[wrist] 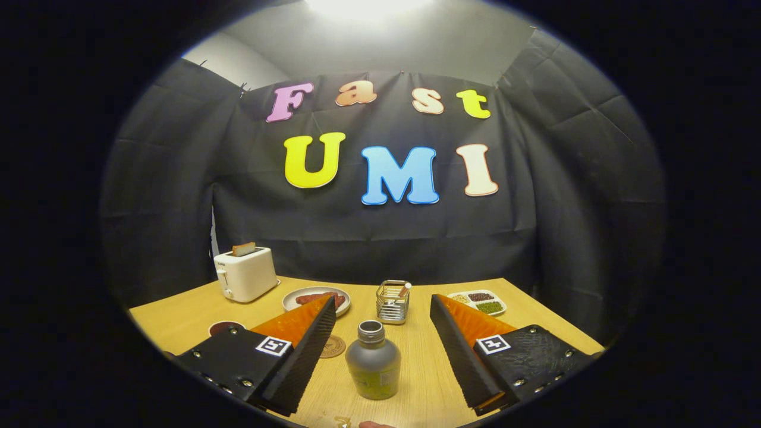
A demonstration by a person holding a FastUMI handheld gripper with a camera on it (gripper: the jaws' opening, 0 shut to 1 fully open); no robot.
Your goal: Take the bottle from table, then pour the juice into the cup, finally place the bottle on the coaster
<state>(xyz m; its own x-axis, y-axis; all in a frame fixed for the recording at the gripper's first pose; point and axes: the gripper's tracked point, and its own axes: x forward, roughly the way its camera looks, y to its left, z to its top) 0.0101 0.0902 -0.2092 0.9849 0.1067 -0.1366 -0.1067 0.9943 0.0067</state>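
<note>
Grey bottle [373, 360] with yellow-green label, black-and-orange claw [380, 333] fingers spread wide, white toaster [244, 274], light wood-grain surface [416, 380], brown round coaster [333, 346], silver wire holder [393, 301].

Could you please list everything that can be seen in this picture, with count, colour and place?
bottle: one, grey, uncapped, on the table between the fingers, touching neither.
coaster: one, brown, left of the bottle, partly behind the left finger.
cup: one, dark contents, far left of the coaster.
toaster: one, white, back left, toast in its slot.
plate: one, white, holding red food, beside the toaster.
wire holder: one, metal, beyond the bottle.
divided tray: one, white, back right.
table: one, light wood.
tool: one, black and orange, open.
</note>
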